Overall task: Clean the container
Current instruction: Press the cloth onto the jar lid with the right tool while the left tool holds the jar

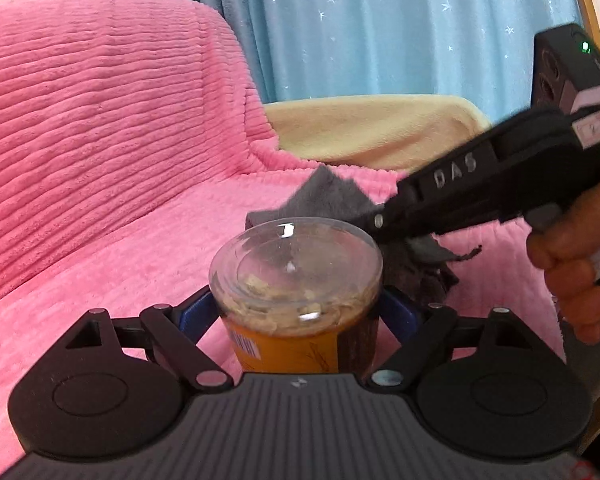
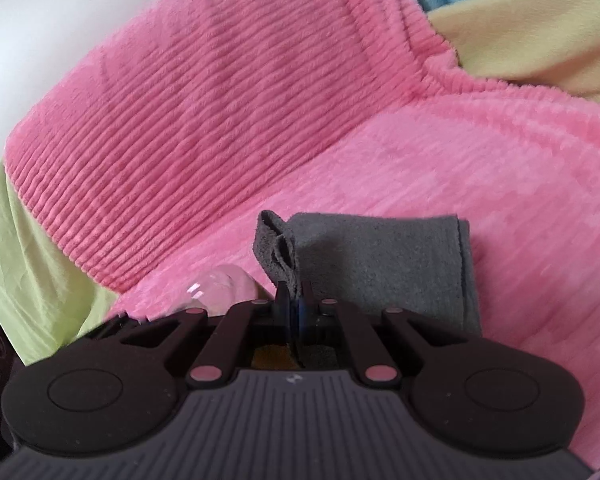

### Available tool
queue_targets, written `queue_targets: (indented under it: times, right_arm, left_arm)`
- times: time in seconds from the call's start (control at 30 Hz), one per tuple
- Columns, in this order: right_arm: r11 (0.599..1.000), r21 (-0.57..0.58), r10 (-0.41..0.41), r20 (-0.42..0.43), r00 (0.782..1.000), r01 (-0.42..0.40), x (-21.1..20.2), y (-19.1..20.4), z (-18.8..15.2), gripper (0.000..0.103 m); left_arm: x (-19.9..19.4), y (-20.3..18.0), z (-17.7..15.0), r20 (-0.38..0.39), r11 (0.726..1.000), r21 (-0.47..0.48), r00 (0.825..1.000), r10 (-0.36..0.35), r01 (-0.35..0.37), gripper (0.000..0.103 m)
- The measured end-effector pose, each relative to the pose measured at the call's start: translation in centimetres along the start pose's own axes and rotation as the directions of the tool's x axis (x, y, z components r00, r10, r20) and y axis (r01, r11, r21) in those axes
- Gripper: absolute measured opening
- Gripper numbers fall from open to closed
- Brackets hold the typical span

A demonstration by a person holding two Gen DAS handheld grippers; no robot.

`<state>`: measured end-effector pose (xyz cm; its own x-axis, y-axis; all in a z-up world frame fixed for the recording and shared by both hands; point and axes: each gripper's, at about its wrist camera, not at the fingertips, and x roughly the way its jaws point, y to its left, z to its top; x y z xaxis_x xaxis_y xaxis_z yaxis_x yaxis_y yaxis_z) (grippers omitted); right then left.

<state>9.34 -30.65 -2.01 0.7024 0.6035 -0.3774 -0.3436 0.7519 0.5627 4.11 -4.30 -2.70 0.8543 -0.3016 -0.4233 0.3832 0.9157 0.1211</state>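
A round container [image 1: 296,288] with a clear domed lid and an orange-and-brown label stands upright between the blue pads of my left gripper [image 1: 296,312], which is shut on its body. My right gripper [image 1: 384,226] comes in from the right, a hand [image 1: 572,264] on its handle, and is shut on a grey cloth [image 1: 324,196] that hangs right behind and beside the lid. In the right wrist view, my right gripper [image 2: 296,300] pinches a fold of the grey cloth [image 2: 380,264], and the clear lid [image 2: 220,288] shows just left of the fingers.
A pink ribbed blanket [image 1: 100,140] covers the sofa seat and backrest behind everything. A pale yellow cushion [image 1: 372,128] lies at the back, with a blue starred curtain [image 1: 380,28] beyond. A green cloth [image 2: 28,272] drapes at the left in the right wrist view.
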Motion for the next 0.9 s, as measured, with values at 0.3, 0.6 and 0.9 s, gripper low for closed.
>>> queue_targets:
  times: [0.3,0.6,0.9]
  right_arm:
    - [0.984,-0.058,0.176,0.097,0.98,-0.171,-1.9,1.5,0.7,0.003]
    - [0.97,-0.19,0.141,-0.06,0.988,-0.15,0.9,3.5,-0.1,0.002]
    - [0.979,-0.038,0.195,-0.152,0.969,-0.202,0.3,2.4,0.0,0.002]
  left_arm:
    - [-0.8,0.2,0.0,-0.016,0.998,0.058,1.0,-0.02,0.021,0.086]
    - [0.1,-0.2,-0.3,-0.007,0.998,0.064,1.0,-0.007,0.008,0.085]
    - [0.5,-0.8,-0.2,-0.004,0.995,0.097,1.0,0.001,-0.001,0.086]
